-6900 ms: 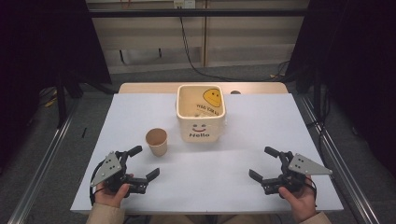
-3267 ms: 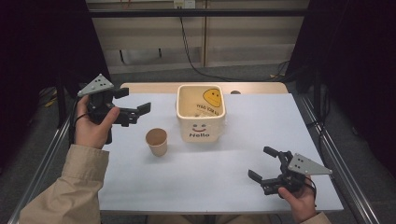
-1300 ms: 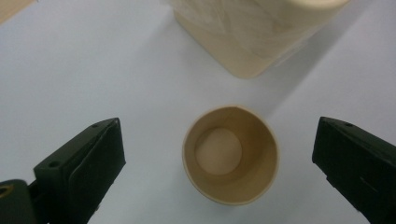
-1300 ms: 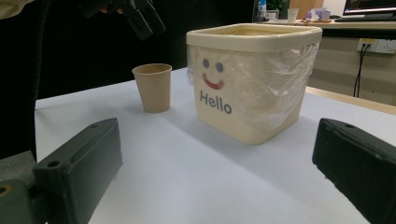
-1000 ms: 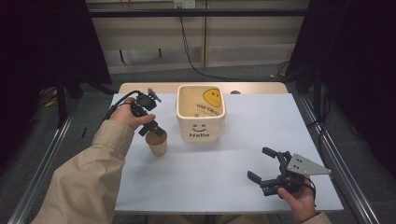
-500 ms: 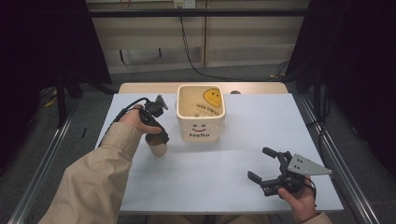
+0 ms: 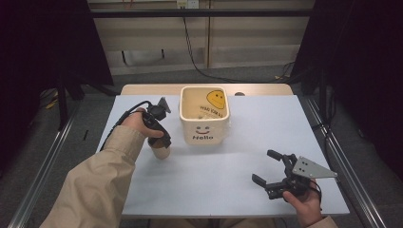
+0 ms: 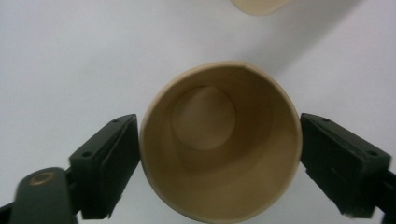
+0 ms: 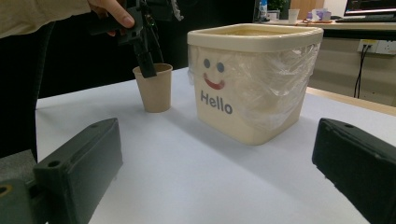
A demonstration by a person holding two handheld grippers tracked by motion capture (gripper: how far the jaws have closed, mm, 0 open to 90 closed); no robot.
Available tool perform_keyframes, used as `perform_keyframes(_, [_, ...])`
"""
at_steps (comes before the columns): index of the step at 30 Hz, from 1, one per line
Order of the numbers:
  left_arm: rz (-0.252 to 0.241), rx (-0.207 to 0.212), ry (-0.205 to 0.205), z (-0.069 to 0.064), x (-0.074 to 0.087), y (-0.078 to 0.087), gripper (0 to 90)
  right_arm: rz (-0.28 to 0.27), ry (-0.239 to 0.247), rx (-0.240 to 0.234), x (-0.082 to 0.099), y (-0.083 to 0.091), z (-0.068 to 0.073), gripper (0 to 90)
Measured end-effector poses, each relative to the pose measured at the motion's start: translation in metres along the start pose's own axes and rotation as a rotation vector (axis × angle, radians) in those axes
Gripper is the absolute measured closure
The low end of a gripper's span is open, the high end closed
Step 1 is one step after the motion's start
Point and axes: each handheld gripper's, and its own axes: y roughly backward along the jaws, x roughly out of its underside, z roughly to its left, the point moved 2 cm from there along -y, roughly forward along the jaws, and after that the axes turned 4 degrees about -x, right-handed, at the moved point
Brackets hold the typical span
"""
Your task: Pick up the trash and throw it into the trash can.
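1. Brown paper, round and open-topped, the small empty cup [image 7: 161,152] stands upright on the white table [image 7: 214,190] in the high view, just left of the cream square plastic bin [image 7: 204,121] printed with a smiley and "Hello". The left gripper [image 7: 164,141] points down onto the cup's rim from above, a beige-sleeved arm behind it. The right gripper [image 7: 268,167] rests at the table's near right, well apart from the cup, jaws spread with nothing between them.

2. Brown cup [image 8: 219,144] seen straight down its mouth in the left gripper view: the left gripper [image 8: 219,161] has just been closing, and its two black jaws now sit against the rim on opposite sides, pinching it.

3. Black jaws of the right gripper [image 9: 215,172] stand wide apart in the right gripper view, bare table between them. Beyond, the cup [image 9: 154,88] stands beside the bin [image 9: 252,79], whose clear plastic liner [image 9: 280,88] hangs over its side; the left gripper [image 9: 148,69] grips the cup's rim.
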Motion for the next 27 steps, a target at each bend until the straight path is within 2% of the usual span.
perform_keyframes(4, [0.013, 0.0, 0.016, -0.001, -0.001, -0.001, 18.5, 0.0, 0.0, 0.0, 0.0, 0.0, 0.0, 1.3])
perform_keyframes(5, [0.019, 0.0, 0.009, -0.001, -0.001, -0.001, 19.4, -0.001, -0.001, -0.001, 0.0, 0.0, 0.0, 1.3])
perform_keyframes(6, [0.019, 0.0, 0.009, -0.001, -0.001, -0.001, 19.6, -0.001, -0.001, -0.001, 0.0, 0.0, 0.0, 1.3])
perform_keyframes(7, [0.011, -0.003, 0.027, -0.001, -0.001, -0.001, 19.6, 0.001, -0.003, -0.002, 0.0, 0.0, 0.0, 1.4])
perform_keyframes(10, [0.015, -0.003, 0.023, -0.001, 0.0, 0.001, 19.7, -0.001, -0.001, -0.001, 0.0, 0.0, 0.0, 1.4])
perform_keyframes(11, [0.003, 0.012, 0.036, -0.001, 0.0, 0.002, 19.7, -0.002, 0.001, 0.0, 0.0, 0.0, 0.0, 1.4])
perform_keyframes(12, [0.004, 0.01, 0.028, -0.001, 0.0, 0.004, 19.7, -0.001, 0.001, 0.003, 0.0, 0.001, 0.0, 1.4])
perform_keyframes(14, [-0.008, 0.016, 0.035, -0.001, 0.001, 0.01, 19.6, 0.0, -0.001, 0.0, 0.0, 0.0, 0.0, 1.3])
perform_keyframes(15, [-0.008, 0.017, 0.017, 0.0, 0.002, 0.014, 19.5, 0.0, 0.0, -0.001, 0.0, 0.0, 0.0, 1.4])
perform_keyframes(17, [-0.007, 0.015, 0.021, 0.0, 0.003, 0.017, 19.5, 0.002, -0.003, -0.001, 0.0, 0.0, 0.0, 1.3])
perform_keyframes(18, [0.004, 0.017, 0.004, 0.001, 0.003, 0.02, 19.5, 0.0, 0.001, -0.001, 0.0, 0.0, 0.0, 1.4])
perform_keyframes(23, [0.0, 0.031, -0.005, -0.002, 0.002, 0.04, 19.5, 0.0, 0.002, 0.0, 0.0, 0.0, 0.0, 1.4])
perform_keyframes(27, [-0.006, 0.018, -0.011, -0.003, 0.0, 0.054, 19.5, 0.003, 0.002, 0.004, 0.0, 0.0, 0.0, 1.4])
